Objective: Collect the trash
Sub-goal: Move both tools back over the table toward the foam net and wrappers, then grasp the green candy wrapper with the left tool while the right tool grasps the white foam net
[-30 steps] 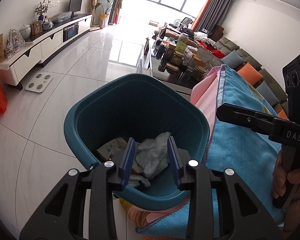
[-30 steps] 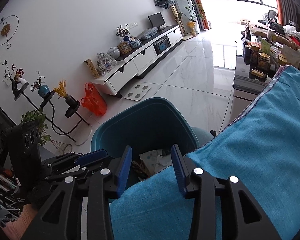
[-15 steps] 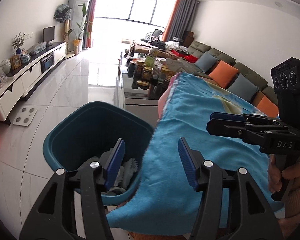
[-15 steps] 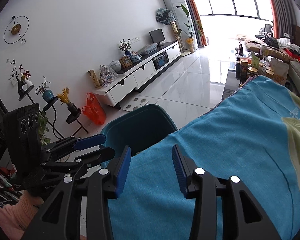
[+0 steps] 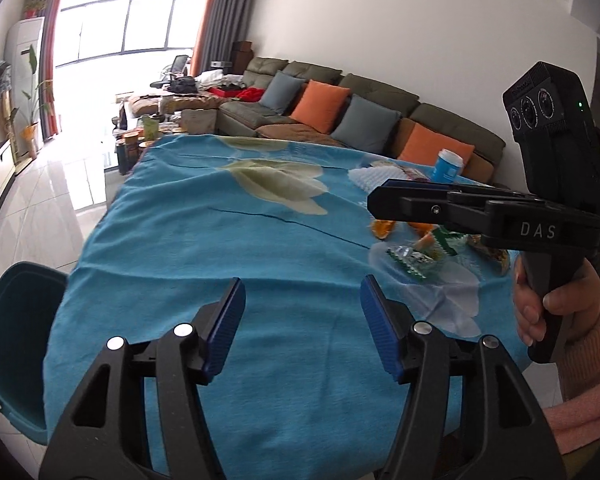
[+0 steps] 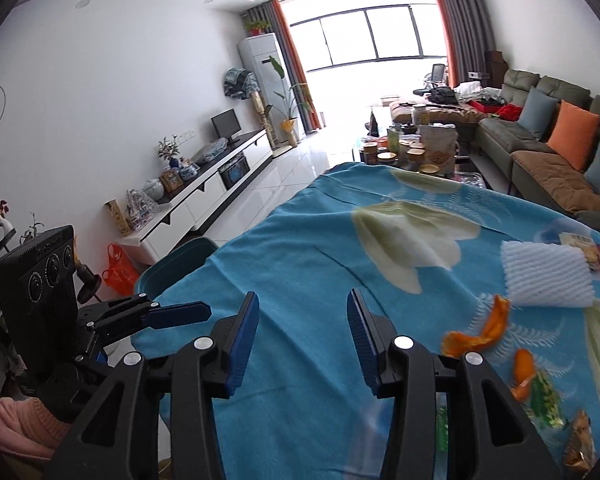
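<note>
Open cloth (image 5: 220,248) before apparently scattered litter (image 6: 484,332).

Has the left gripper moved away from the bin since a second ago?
Yes. The left gripper has swung from over the bin rightward to above the blue cloth, empty.

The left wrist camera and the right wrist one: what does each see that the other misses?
Only the left view shows the blue cup near the sofa. Only the right view shows the TV stand and red bag. Both show the blue tablecloth, the teal bin, white foam net, orange peel, and both empty grippers, the left gripper opening.
</note>
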`<action>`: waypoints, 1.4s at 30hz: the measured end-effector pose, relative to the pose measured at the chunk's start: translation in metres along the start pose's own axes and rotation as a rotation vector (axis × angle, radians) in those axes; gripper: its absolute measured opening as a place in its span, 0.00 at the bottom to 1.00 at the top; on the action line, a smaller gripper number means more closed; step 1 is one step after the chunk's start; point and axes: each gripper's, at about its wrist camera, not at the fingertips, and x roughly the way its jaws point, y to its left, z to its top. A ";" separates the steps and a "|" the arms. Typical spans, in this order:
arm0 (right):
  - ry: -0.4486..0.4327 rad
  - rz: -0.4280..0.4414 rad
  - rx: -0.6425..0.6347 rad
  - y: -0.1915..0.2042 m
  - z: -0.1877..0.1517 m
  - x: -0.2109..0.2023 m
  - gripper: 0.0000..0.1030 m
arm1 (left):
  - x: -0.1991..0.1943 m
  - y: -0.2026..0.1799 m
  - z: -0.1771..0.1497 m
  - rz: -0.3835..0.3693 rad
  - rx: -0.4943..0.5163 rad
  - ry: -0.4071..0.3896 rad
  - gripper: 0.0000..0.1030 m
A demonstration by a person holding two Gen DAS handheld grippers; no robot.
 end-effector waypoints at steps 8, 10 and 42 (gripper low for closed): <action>-0.032 -0.163 0.111 -0.068 -0.013 -0.040 0.42 | 0.046 -0.050 0.013 -0.092 0.060 0.061 0.59; -0.041 -0.206 0.123 -0.085 -0.011 -0.049 0.42 | 0.056 -0.057 0.016 -0.111 0.063 0.077 0.61; 0.214 -0.263 0.228 -0.227 0.010 0.018 0.32 | 0.131 -0.089 0.020 -0.169 0.061 0.282 0.25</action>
